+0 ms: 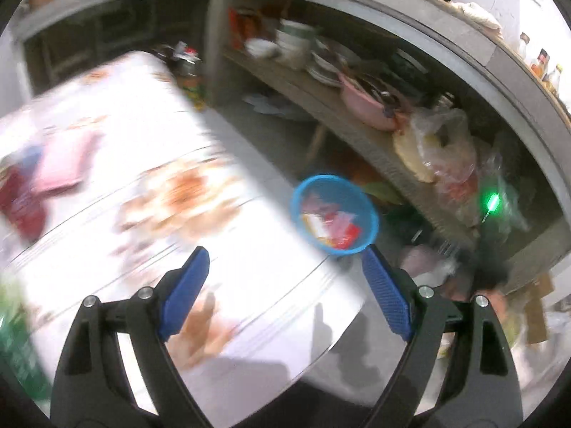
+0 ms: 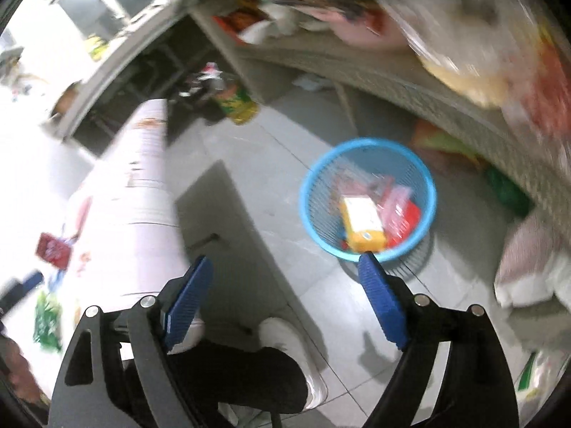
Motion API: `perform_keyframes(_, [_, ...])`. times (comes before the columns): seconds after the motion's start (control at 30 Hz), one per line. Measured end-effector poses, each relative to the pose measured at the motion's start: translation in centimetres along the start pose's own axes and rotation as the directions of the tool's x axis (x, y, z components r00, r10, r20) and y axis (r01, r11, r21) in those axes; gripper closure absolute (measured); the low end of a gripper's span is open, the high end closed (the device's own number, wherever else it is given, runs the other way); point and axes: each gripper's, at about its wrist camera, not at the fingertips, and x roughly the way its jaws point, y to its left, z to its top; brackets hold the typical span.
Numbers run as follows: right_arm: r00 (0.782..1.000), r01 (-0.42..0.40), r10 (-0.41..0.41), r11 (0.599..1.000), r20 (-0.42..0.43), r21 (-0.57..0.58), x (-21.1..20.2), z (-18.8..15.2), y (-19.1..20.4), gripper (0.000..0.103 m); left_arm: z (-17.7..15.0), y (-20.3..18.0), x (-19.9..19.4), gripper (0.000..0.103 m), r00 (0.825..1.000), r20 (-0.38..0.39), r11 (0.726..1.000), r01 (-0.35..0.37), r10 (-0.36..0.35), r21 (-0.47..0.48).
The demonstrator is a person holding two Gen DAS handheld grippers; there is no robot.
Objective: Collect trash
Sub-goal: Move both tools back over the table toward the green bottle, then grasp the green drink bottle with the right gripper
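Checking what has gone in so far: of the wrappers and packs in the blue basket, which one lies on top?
The yellow-orange pack in the blue basket; it lies face up, uncovered, over the red and pink wrappers beneath it.

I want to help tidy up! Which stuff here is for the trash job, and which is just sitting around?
For the job:
blue basket on the floor
yellow box and wrappers inside it
red packet and green packet on the table

Just lying about:
pink pot and plates on the shelf
plastic bags

One blue basket on floor, one yellow box inside; one tabletop; two hand-held grippers, left, right.
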Motion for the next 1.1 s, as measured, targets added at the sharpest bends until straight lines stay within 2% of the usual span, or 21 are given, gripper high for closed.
perform_keyframes(0.1, [0.998,-0.067,0.067,0.996,-0.014,-0.064,-1.1,0.9,3.6,0.021,-3.2,2.2,-3.9,0.020,0.990,0.068,0.992,-0.126,0.126,-0.008])
perform_keyframes(0.17, [0.993,-0.117,0.114,0.987,-0.026,-0.111,-1.5,1.3,6.4,0.021,-5.3,4.1,-7.1,0.020,0.969,0.126,0.977,-0.207,0.212,-0.050])
perform_keyframes(0.27, [0.976,-0.216,0.208,0.962,-0.065,-0.169,-1.2,1.2,11.0,0.021,-7.3,6.8,-10.6,0.020,0.937,0.179,0.952,-0.281,0.299,-0.119])
perform_keyframes(0.37, [0.945,-0.321,0.297,0.923,-0.138,-0.211,0.0,0.9,15.8,0.021,-8.5,10.0,-13.5,0.020,0.909,0.201,0.922,-0.323,0.365,-0.214])
perform_keyframes(0.47, [0.903,-0.416,0.367,0.879,-0.224,-0.235,1.1,0.4,20.1,0.021,-9.1,13.3,-15.7,0.020,0.894,0.216,0.889,-0.310,0.393,-0.337])
perform_keyframes(0.6, [0.844,-0.507,0.427,0.832,-0.325,-0.224,2.5,-0.3,24.2,0.021,-9.3,16.4,-16.6,0.020,0.893,0.210,0.866,-0.288,0.397,-0.408])
perform_keyframes(0.67, [0.813,-0.539,0.443,0.819,-0.377,-0.200,3.3,-0.5,25.7,0.021,-8.9,17.7,-15.9,0.020,0.898,0.174,0.853,-0.301,0.404,-0.426])
perform_keyframes(0.73, [0.806,-0.535,0.429,0.824,-0.409,-0.189,3.7,-0.8,26.7,0.021,-8.8,18.8,-15.4,0.020,0.907,0.163,0.850,-0.284,0.388,-0.444])
perform_keyframes(0.87, [0.782,-0.545,0.419,0.819,-0.462,-0.180,4.8,-1.4,28.8,0.021,-8.7,19.8,-13.9,0.020,0.910,0.127,0.836,-0.299,0.395,-0.461])
perform_keyframes(1.1, [0.694,-0.612,0.480,0.786,-0.537,-0.089,5.6,-3.5,31.9,0.021,-10.0,18.9,-12.9,0.020,0.906,0.106,0.824,-0.318,0.410,-0.470])
